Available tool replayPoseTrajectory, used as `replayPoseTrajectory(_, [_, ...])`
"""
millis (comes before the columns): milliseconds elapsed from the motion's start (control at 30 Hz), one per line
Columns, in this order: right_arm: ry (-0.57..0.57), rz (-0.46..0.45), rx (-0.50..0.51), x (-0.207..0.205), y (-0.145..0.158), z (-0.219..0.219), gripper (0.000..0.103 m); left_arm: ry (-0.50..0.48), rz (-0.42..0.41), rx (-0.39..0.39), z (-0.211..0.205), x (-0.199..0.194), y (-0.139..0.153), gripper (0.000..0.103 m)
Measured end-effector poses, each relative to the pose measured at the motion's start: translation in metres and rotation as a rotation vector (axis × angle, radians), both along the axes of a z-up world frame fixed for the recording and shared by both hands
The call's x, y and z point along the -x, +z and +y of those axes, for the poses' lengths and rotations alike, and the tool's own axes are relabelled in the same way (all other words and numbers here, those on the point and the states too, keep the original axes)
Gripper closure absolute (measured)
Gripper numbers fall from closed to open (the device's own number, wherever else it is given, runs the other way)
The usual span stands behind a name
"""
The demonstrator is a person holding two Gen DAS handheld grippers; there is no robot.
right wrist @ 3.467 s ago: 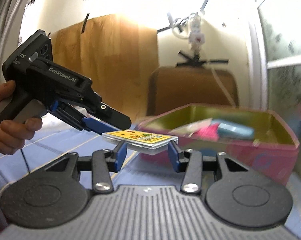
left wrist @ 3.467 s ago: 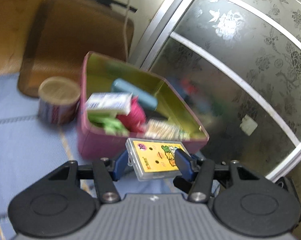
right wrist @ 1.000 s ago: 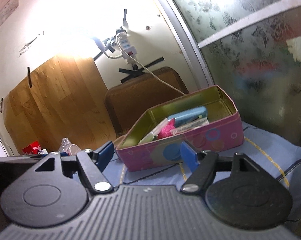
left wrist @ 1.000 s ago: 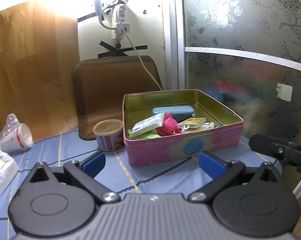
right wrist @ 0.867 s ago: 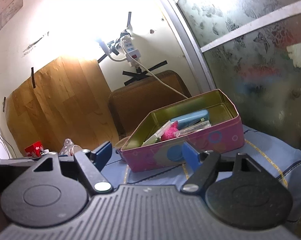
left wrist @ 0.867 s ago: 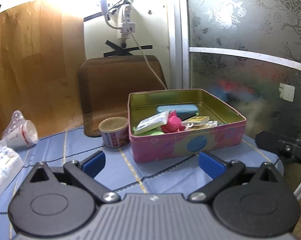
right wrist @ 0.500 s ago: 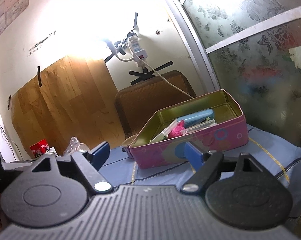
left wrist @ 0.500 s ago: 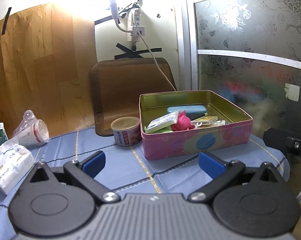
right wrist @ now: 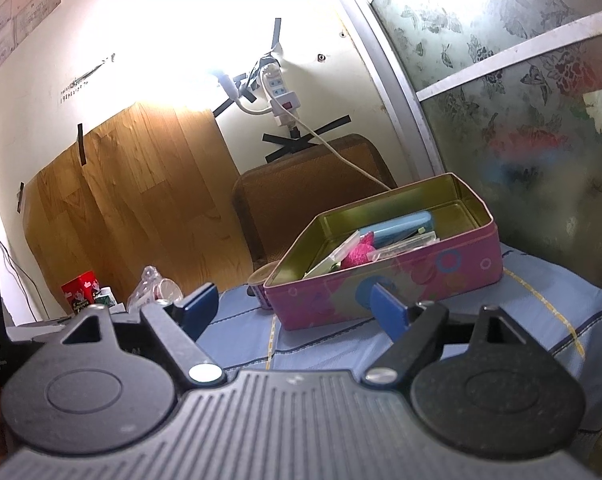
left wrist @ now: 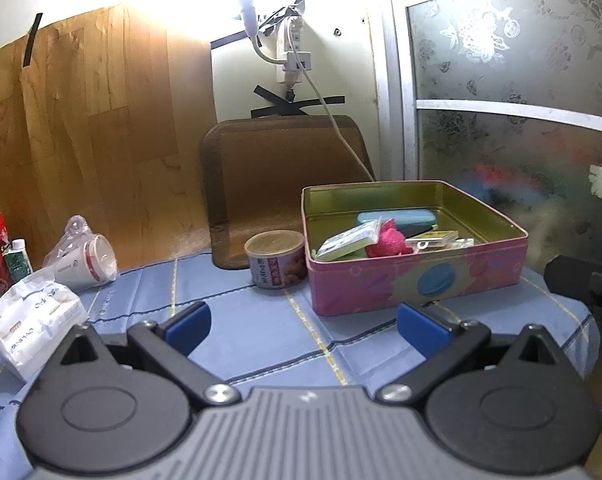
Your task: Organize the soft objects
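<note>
Your left gripper (left wrist: pixel 303 326) hangs level above the blue tablecloth (left wrist: pixel 261 320), jaws spread wide with nothing between them, pointed at the pink tin (left wrist: pixel 417 280). Your right gripper (right wrist: pixel 291 306) is tilted, jaws wide apart and empty, the tin just ahead. Inside the tin lie the pink soft toy (left wrist: pixel 389 240), a blue case (left wrist: pixel 397 217) and flat packets (left wrist: pixel 347 240). A small can (left wrist: pixel 275 264) stands just beside the tin's left wall.
</note>
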State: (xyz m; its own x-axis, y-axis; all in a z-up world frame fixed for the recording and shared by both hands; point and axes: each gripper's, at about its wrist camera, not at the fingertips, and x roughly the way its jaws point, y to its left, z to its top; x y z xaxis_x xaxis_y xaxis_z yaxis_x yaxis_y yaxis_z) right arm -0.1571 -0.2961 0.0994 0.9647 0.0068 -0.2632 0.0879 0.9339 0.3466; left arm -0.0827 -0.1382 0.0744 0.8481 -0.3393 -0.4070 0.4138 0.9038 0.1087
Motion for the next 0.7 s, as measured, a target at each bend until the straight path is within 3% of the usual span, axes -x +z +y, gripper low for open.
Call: replayPoseTrajectory(700, [0.004, 0.041, -0.028, -0.011, -0.011, -0.006, 0.017, 0.029, 0.056, -0.056, -0.006, -0.016, -0.02, 0.0])
